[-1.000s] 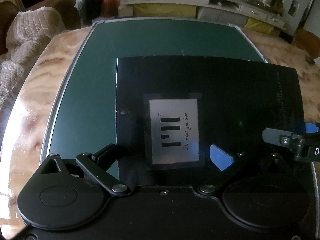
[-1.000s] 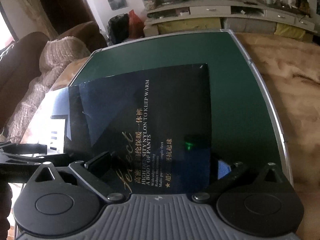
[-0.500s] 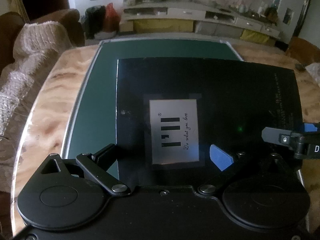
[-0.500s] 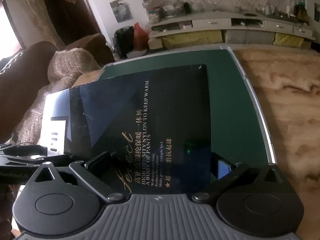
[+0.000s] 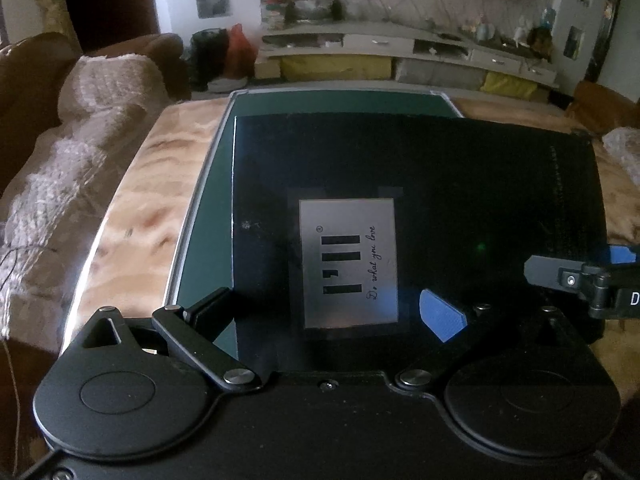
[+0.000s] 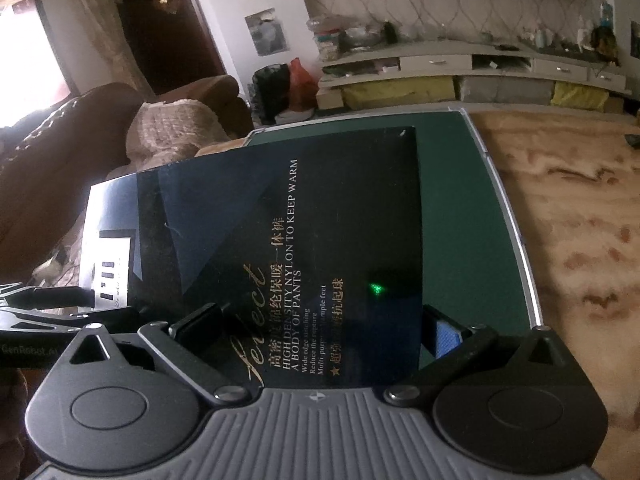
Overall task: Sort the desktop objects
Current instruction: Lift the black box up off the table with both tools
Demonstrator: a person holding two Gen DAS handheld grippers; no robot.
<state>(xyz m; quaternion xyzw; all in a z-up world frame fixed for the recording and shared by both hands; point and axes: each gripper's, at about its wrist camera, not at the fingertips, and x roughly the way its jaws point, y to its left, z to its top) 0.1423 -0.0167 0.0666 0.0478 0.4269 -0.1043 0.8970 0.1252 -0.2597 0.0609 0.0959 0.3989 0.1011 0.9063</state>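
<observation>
- Flat black box (image 5: 420,168) held above green mat (image 5: 208,216) on surface, both grippers.
- Left gripper (image 5: 332,312) clamps near edge; right gripper (image 6: 328,328) clamps right edge.
- Prob light, stiff, glossy/slippy: grip edges, keep level.

both wrist cams close, facing fwd, sharing black box (image 5: 400,168)

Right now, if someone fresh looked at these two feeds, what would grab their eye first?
The big flat black box fills both views, held over the green mat between both tongs. In the left view its grey label reads "Do what you love", with the right tongs gripping its right edge. In the right view its side shows gold lettering, and a green light dot glows on it.
</observation>
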